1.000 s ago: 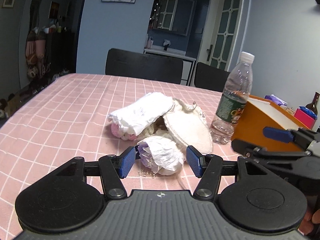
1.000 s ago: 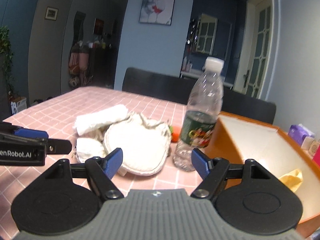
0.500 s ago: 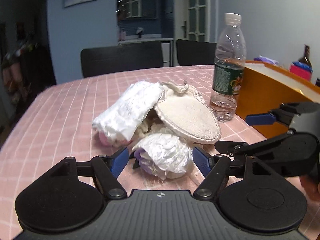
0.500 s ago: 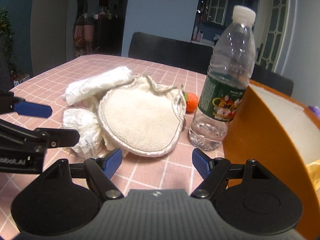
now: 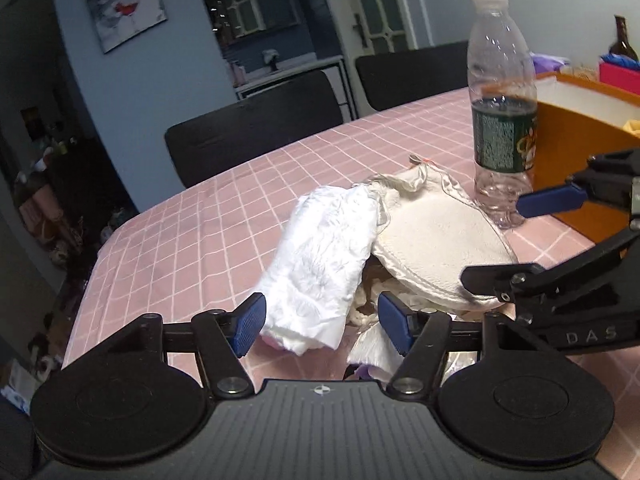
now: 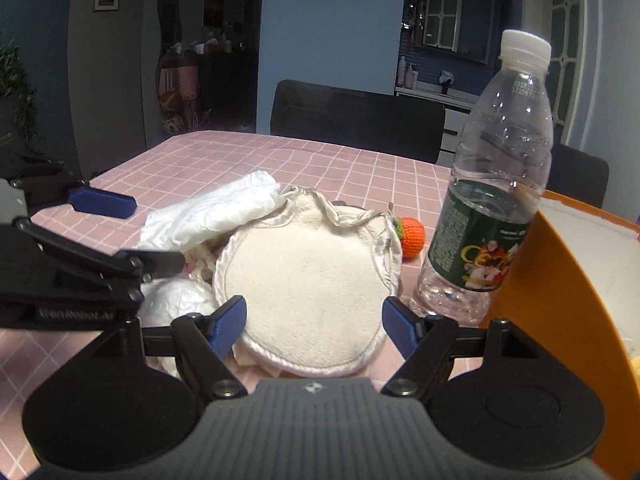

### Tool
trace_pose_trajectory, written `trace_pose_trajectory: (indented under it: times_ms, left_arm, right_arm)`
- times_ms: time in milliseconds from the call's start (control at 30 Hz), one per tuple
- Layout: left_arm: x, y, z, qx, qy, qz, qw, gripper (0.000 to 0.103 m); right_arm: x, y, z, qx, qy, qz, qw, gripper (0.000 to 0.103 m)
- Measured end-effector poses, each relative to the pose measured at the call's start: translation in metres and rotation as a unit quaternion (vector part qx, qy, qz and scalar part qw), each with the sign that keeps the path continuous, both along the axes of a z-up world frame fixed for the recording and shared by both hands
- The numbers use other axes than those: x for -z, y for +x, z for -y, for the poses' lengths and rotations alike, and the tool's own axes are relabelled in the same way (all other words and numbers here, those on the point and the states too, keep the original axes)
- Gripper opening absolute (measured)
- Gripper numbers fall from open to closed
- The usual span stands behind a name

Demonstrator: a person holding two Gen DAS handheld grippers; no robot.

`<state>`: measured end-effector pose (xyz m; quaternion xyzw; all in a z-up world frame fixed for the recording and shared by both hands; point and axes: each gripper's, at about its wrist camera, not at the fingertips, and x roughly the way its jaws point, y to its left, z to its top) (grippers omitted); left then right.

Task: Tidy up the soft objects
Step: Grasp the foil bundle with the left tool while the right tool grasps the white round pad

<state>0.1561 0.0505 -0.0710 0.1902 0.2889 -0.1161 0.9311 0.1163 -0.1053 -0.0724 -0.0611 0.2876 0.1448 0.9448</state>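
A pile of soft things lies on the pink checked tablecloth (image 5: pixel 224 216). A rolled white cloth (image 5: pixel 324 264) lies on the left of it and reaches between my left gripper's (image 5: pixel 320 322) open fingers. A round cream pad (image 6: pixel 304 292) lies between my right gripper's (image 6: pixel 314 320) open fingers. A crumpled white bundle (image 6: pixel 176 300) sits low beside the pad, partly hidden. A small orange knitted ball (image 6: pixel 412 238) lies behind the pad. An orange box (image 6: pixel 560 280) stands at the right.
A clear water bottle (image 6: pixel 496 184) stands upright between the pad and the orange box. Black chairs (image 5: pixel 256 128) stand at the table's far edge. A pink box (image 5: pixel 618 74) and a brown bottle (image 5: pixel 622 38) stand behind the orange box.
My left gripper has moved forward from the crumpled bundle to the rolled white cloth. My right gripper has moved in low around the cream pad. Both stayed open.
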Motion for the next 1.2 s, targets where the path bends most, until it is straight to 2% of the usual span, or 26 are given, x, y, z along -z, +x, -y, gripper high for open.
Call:
trace_pose_trajectory:
  times_ms: [133, 233, 267, 300, 333, 367, 433, 567, 633, 733, 767, 833, 900, 1067, 1133, 1200]
  left_arm:
    - [0.006, 0.017, 0.005, 0.005, 0.029, 0.006, 0.9995, 0.074]
    - [0.018, 0.029, 0.008, 0.019, 0.047, -0.005, 0.9987, 0.072]
    - [0.02, 0.03, 0.009, 0.019, 0.049, 0.002, 0.9986, 0.07]
    - [0.021, 0.029, 0.008, 0.019, 0.045, 0.008, 0.9987, 0.057]
    - [0.02, 0.028, 0.007, 0.016, 0.038, 0.011, 0.9991, 0.039]
    - [0.017, 0.026, 0.005, 0.009, 0.027, 0.015, 0.9995, 0.033]
    - [0.008, 0.021, 0.0, -0.007, 0.006, 0.027, 0.9996, 0.013]
    - [-0.013, 0.016, -0.023, -0.035, -0.075, 0.026, 0.9962, 0.011]
    - [-0.02, 0.013, -0.03, -0.057, -0.09, 0.032, 0.9937, 0.01]
    - [-0.023, 0.007, -0.034, -0.064, -0.102, 0.034, 0.9922, 0.01]
    - [-0.022, 0.006, -0.034, -0.064, -0.107, 0.031, 0.9917, 0.01]
    - [-0.019, 0.005, -0.033, -0.065, -0.109, 0.026, 0.9916, 0.01]
    - [-0.016, 0.004, -0.031, -0.065, -0.109, 0.021, 0.9916, 0.01]
    - [-0.017, -0.001, -0.029, -0.065, -0.118, 0.022, 0.9906, 0.01]
    - [-0.019, -0.004, -0.029, -0.066, -0.119, 0.025, 0.9904, 0.01]
    - [-0.021, -0.007, -0.029, -0.068, -0.121, 0.029, 0.9899, 0.01]
  right_arm:
    - [-0.002, 0.016, 0.004, 0.01, 0.038, -0.013, 0.999, 0.085]
    - [-0.001, 0.03, 0.008, 0.019, 0.069, -0.03, 0.997, 0.092]
    - [0.0, 0.035, 0.01, 0.021, 0.08, -0.039, 0.996, 0.095]
    - [0.001, 0.038, 0.011, 0.02, 0.093, -0.048, 0.994, 0.098]
    - [0.002, 0.042, 0.012, 0.021, 0.103, -0.055, 0.993, 0.098]
    - [0.003, 0.044, 0.012, 0.023, 0.11, -0.062, 0.992, 0.098]
    - [0.005, 0.048, 0.011, 0.024, 0.118, -0.069, 0.99, 0.1]
    - [0.007, 0.057, 0.013, 0.028, 0.154, -0.089, 0.984, 0.1]
    - [0.008, 0.062, 0.008, 0.03, 0.152, -0.097, 0.983, 0.1]
    - [0.013, 0.068, -0.001, 0.027, 0.143, -0.108, 0.983, 0.1]
    - [0.015, 0.07, -0.003, 0.031, 0.138, -0.113, 0.983, 0.091]
    - [0.018, 0.072, -0.005, 0.042, 0.139, -0.116, 0.983, 0.085]
    - [0.019, 0.072, 0.0, 0.047, 0.154, -0.12, 0.98, 0.073]
    - [0.008, 0.068, 0.02, 0.051, 0.19, -0.124, 0.973, 0.054]
    - [0.002, 0.065, 0.026, 0.051, 0.202, -0.123, 0.97, 0.051]
    - [-0.006, 0.062, 0.031, 0.052, 0.215, -0.121, 0.968, 0.034]
